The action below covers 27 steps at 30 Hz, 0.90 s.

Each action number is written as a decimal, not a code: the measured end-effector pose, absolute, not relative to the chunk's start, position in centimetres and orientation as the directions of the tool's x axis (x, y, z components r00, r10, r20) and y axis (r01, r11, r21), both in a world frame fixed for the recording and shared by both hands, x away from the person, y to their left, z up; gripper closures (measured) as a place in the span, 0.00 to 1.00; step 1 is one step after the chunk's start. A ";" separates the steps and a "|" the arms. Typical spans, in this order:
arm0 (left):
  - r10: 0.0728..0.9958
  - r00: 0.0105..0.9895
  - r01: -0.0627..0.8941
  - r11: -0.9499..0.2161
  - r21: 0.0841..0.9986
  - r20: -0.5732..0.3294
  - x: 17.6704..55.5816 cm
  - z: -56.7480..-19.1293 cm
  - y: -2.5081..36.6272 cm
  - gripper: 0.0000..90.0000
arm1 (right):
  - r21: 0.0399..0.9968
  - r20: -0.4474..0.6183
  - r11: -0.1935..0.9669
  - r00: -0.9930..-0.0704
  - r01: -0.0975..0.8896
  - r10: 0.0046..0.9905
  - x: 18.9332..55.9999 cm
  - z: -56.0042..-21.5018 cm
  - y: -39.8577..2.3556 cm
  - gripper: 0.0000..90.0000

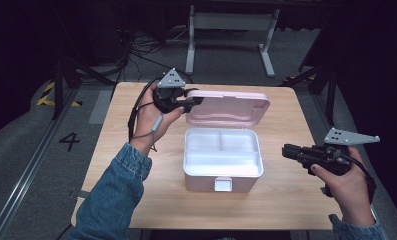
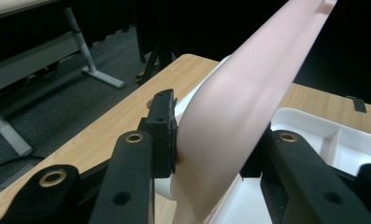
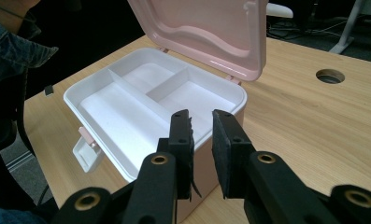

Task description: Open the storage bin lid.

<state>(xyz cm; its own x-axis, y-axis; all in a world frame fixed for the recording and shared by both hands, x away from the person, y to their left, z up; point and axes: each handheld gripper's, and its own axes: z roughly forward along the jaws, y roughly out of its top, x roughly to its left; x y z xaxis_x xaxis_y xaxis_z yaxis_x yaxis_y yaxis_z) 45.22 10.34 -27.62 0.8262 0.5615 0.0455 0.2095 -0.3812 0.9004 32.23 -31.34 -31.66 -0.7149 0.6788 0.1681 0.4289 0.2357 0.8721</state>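
Nearest us, our right claw (image 1: 287, 151) hovered narrow and empty right of the box (image 1: 223, 175), which sat mid-surface (image 1: 136, 195). Our left claw (image 1: 196, 100) pinched the lid (image 1: 231, 107) at its far left corner. We judged the plastic light, stiff, slippery; gripping that rim seemed soundest.

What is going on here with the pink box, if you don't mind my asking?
A person is working on a pink box at a wooden table. The left tool is clamped on the edge of the raised lid, holding it open over the white tray. The right tool waits beside the box, holding nothing.
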 end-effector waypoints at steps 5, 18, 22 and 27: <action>0.584 0.811 0.225 -0.373 0.900 0.039 46.5 -27.8 10.1 0.73 | 0.872 0.170 0.233 -0.714 0.430 0.680 32.3 -31.8 -31.5 0.87; 0.597 0.801 0.291 -0.339 0.894 -0.035 49.1 -28.1 10.0 0.71 | 0.842 0.160 0.273 -0.699 0.465 0.697 33.4 -32.9 -31.4 0.82; 0.597 0.800 0.308 -0.321 0.895 -0.061 49.9 -28.4 10.1 0.71 | 0.837 0.146 0.289 -0.697 0.466 0.702 33.7 -33.3 -31.4 0.79; 0.602 0.793 0.337 -0.305 0.891 -0.093 50.8 -28.7 10.1 0.70 | 0.820 0.101 0.334 -0.693 0.464 0.714 34.2 -34.0 -31.6 0.74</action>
